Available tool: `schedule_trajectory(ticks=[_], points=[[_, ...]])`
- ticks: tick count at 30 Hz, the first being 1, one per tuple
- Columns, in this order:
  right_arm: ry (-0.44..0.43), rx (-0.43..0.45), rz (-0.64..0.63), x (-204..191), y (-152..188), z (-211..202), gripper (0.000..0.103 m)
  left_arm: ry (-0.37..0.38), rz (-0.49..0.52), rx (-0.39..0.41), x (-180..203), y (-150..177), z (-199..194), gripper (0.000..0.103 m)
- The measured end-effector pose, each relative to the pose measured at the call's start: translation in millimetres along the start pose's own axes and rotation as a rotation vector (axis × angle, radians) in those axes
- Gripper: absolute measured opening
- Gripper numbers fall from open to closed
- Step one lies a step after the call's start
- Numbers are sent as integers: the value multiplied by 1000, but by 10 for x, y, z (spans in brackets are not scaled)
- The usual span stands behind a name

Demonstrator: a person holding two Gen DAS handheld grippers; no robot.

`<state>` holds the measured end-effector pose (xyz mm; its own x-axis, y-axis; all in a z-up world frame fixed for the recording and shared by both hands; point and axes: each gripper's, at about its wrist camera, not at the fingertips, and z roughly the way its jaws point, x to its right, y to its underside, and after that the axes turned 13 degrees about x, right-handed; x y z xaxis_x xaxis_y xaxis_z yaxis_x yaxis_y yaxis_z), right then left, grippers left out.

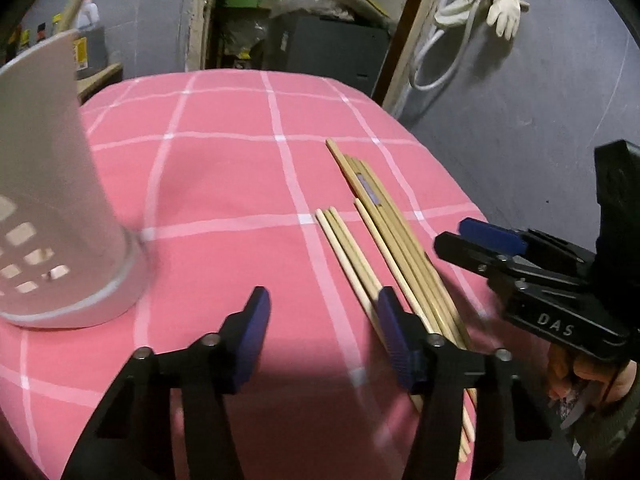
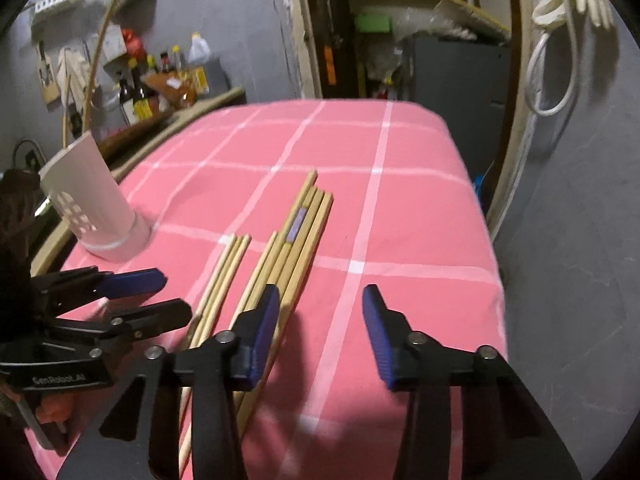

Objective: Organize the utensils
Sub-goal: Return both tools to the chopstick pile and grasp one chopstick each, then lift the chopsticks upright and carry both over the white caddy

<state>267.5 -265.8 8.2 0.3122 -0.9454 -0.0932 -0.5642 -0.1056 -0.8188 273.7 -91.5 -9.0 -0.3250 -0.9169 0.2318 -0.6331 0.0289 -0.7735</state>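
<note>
A white perforated holder (image 1: 60,200) is seen at left, its contents hidden; chopsticks (image 1: 384,248) lie centre-right on the pink cloth (image 1: 224,168); left gripper (image 1: 320,336) and right gripper (image 2: 320,332) are held parted, nothing grasped; shelf bottles (image 2: 160,76) are shown clearly only in the right view.

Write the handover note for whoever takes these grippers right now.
Left hand-held gripper: open, nothing between its pads.
Right hand-held gripper: open, nothing held.
Things: loose bundle of pale wooden chopsticks flat on the pink checked tablecloth; white perforated plastic utensil holder upright at the table's left.
Done: nothing visible yet.
Left: chopsticks into the holder.
</note>
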Motion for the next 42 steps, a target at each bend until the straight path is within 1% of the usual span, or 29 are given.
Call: schedule_trajectory(ticks=[3, 4, 7, 13, 15, 20, 21, 23, 24, 26, 28, 29, 30, 32, 33, 36, 38, 42], points=[[-11, -41, 3, -1, -10, 94, 37, -9, 15, -5, 20, -18, 56, 42], [-17, -44, 5, 4, -13, 100, 37, -15, 19, -7, 28, -19, 81, 40], [-18, -51, -6, -21, -42, 139, 36, -30, 31, -10, 30, -22, 115, 36], [-7, -64, -21, -38, -73, 200, 35, -52, 68, -19, 75, -14, 199, 33], [4, -69, -47, -52, -79, 197, 33, -55, 66, -27, 67, -26, 218, 31], [18, -96, -65, -82, -126, 269, 30, -47, 44, -46, 58, -70, 270, 22], [26, -103, -64, -72, -141, 299, 29, -47, 43, -48, 66, -76, 273, 21], [19, -144, -34, -27, -153, 430, 30, -43, 40, -53, 76, -87, 281, 17], [28, -136, -33, -25, -167, 455, 29, -39, 36, -58, 79, -97, 290, 16], [46, -150, -34, -39, -220, 531, 29, -31, 23, -71, 78, -117, 307, 11], [51, -158, -20, -36, -254, 579, 25, -18, 0, -89, 60, -146, 339, 8], [50, -162, -11, -34, -266, 588, 19, -14, -14, -96, 43, -160, 346, 8], [39, -168, 11, -16, -279, 595, 10, -8, -31, -103, 22, -174, 354, 8], [24, -177, 69, 31, -297, 590, 8, 2, -63, -119, -22, -199, 358, 5], [10, -173, 100, 56, -296, 576, 6, 6, -74, -123, -41, -205, 352, 5], [-19, -143, 166, 92, -259, 480, 6, 15, -96, -125, -95, -206, 301, 2], [-29, -114, 188, 87, -242, 396, 6, 20, -88, -117, -95, -186, 243, 2], [-53, -20, 215, 48, -242, 159, 6, 32, -65, -75, -63, -164, 96, 2]])
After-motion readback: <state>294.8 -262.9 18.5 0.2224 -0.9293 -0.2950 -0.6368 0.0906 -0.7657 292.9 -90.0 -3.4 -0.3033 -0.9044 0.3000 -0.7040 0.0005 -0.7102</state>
